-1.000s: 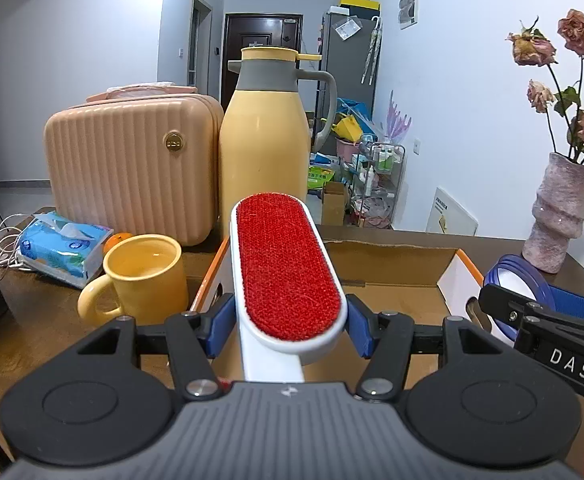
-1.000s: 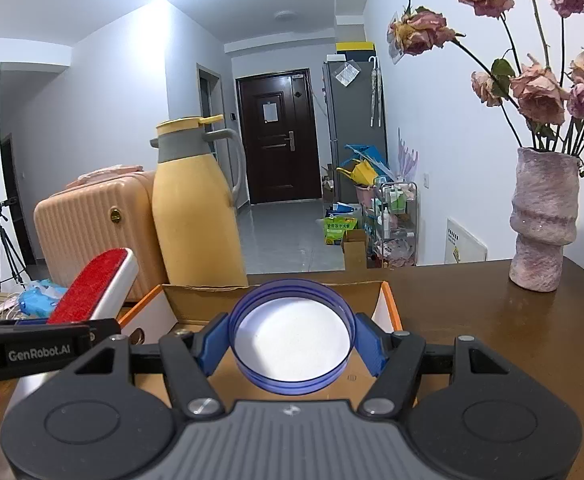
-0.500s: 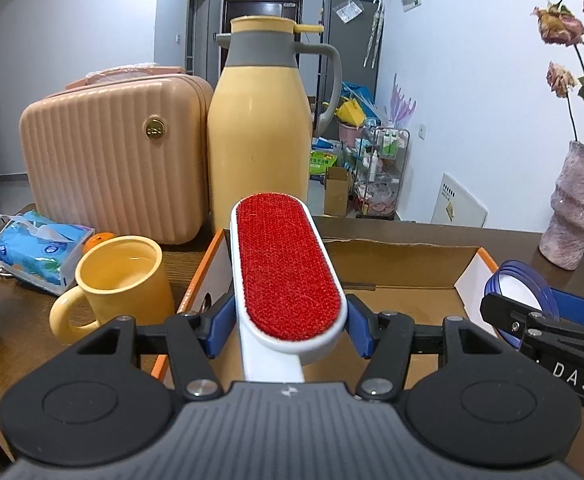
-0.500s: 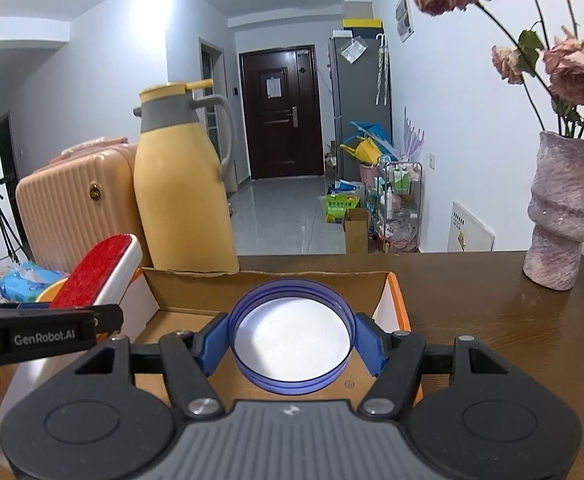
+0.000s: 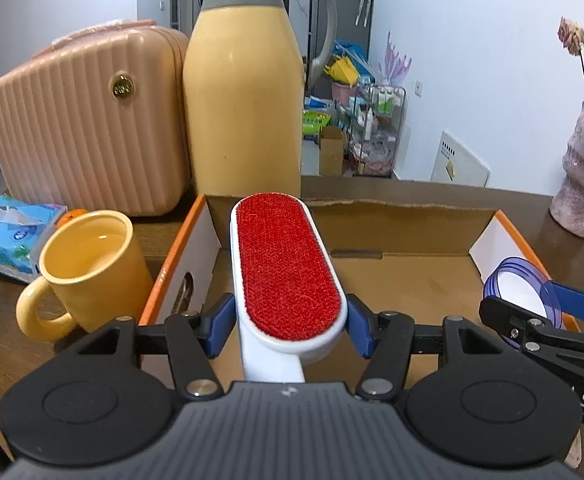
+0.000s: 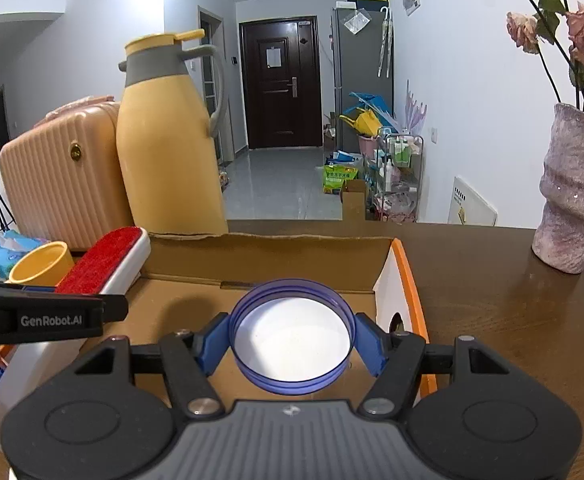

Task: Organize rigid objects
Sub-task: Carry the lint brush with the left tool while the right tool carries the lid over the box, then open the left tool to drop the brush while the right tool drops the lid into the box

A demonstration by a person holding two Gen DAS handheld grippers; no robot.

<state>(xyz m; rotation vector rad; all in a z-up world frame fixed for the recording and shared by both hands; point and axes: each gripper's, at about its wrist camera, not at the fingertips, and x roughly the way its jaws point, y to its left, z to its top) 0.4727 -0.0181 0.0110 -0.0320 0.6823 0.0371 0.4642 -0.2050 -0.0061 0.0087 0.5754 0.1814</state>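
A white lint brush with a red pad [image 5: 287, 264] sticks forward out of my left gripper [image 5: 289, 322], whose blue pads press on both its sides. It hangs over the left part of an open cardboard box [image 5: 396, 280] with orange rims. My right gripper [image 6: 292, 340] is shut on a round blue-rimmed lid with a white inside [image 6: 292, 338], held over the right part of the same box [image 6: 259, 256]. The lid [image 5: 520, 288] and right gripper show at the right edge of the left wrist view; the brush [image 6: 99, 260] shows at the left of the right wrist view.
A yellow mug [image 5: 87, 268] stands left of the box, with a blue tissue pack [image 5: 7, 232] beyond it. A yellow thermos jug [image 5: 247, 92] and a peach ribbed case [image 5: 87, 120] stand behind the box. A pink vase with dried roses [image 6: 572, 192] is on the brown table at right.
Both grippers have moved forward and lower toward the box with their loads still held. The box, jug and case look larger and nearer; the box floor now shows under both objects.
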